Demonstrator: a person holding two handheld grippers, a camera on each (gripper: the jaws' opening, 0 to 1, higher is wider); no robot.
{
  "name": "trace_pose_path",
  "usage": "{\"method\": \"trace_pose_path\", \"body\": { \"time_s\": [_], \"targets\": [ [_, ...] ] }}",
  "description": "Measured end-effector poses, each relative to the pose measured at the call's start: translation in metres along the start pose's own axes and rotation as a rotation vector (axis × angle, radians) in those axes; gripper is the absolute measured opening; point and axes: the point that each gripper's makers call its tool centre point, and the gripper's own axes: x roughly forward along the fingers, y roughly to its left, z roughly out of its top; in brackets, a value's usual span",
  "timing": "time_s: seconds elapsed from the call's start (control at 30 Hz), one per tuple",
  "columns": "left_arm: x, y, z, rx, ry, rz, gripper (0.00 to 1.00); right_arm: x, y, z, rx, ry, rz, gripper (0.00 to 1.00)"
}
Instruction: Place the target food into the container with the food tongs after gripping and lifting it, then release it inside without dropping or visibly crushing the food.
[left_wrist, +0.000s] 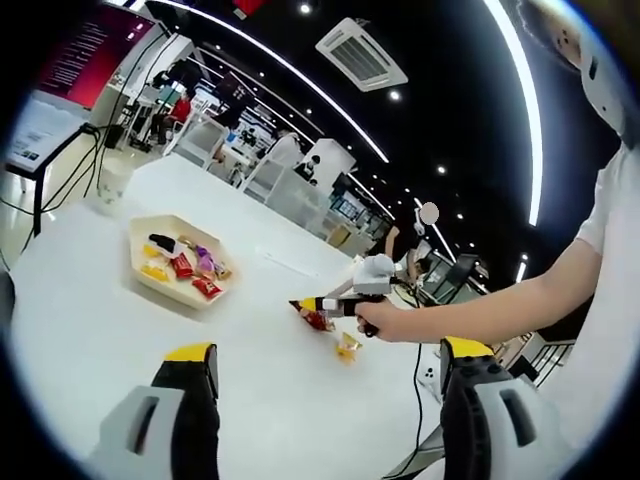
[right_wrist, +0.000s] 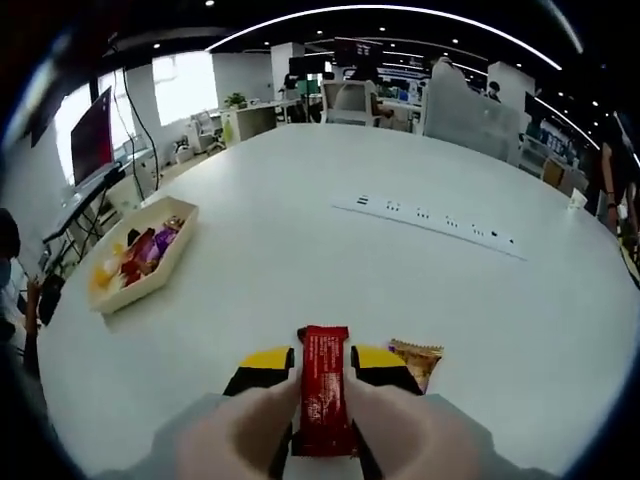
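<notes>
A red snack bar (right_wrist: 325, 395) stands lengthwise between the yellow-tipped jaws of my right gripper (right_wrist: 322, 358), which is shut on it. In the left gripper view a hand holds that same right gripper (left_wrist: 303, 304) low over the white table, the red snack bar (left_wrist: 318, 321) at its tips. Whether the bar touches the table I cannot tell. A cream hexagonal tray (left_wrist: 136, 262) holding several wrapped snacks lies further left, also seen as the tray (right_wrist: 140, 290) in the right gripper view. My left gripper (left_wrist: 328, 350) is open with nothing between its jaws.
A yellow-orange snack packet (right_wrist: 415, 362) lies on the table just right of the right gripper; the same packet (left_wrist: 347, 347) lies below the held bar. A flush power strip (right_wrist: 430, 215) runs across the table. Chairs and desks stand beyond the far edge.
</notes>
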Motion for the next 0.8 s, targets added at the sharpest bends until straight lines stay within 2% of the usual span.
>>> {"method": "trace_pose_path", "body": {
  "time_s": [0.03, 0.07, 0.1, 0.2, 0.33, 0.57, 0.67, 0.8],
  "targets": [
    [-0.001, 0.000, 0.001, 0.000, -0.003, 0.001, 0.92, 0.001, -0.001, -0.001, 0.036, 0.004, -0.004, 0.21],
    [-0.001, 0.000, 0.001, -0.001, -0.006, 0.002, 0.92, 0.002, -0.005, -0.003, 0.111, 0.016, -0.014, 0.22],
    [-0.002, 0.001, 0.001, 0.000, -0.007, 0.003, 0.92, 0.001, -0.005, -0.001, 0.160, 0.001, -0.006, 0.22],
    [-0.005, 0.003, 0.001, 0.000, -0.005, 0.009, 0.92, -0.001, -0.008, 0.000, 0.155, -0.009, -0.009, 0.22],
    [-0.008, 0.004, 0.000, 0.006, -0.001, 0.013, 0.93, -0.003, -0.002, 0.004, 0.159, -0.028, 0.018, 0.22],
    [-0.011, 0.002, -0.007, 0.001, 0.016, 0.004, 0.93, -0.007, 0.002, 0.009, 0.211, -0.061, 0.051, 0.22],
    [-0.012, 0.001, -0.016, 0.004, 0.061, -0.003, 0.93, -0.006, 0.003, 0.012, 0.237, -0.078, 0.069, 0.22],
    [-0.013, 0.000, -0.016, 0.012, 0.070, -0.011, 0.95, -0.011, 0.007, 0.019, 0.238, -0.100, 0.081, 0.22]
  ]
}}
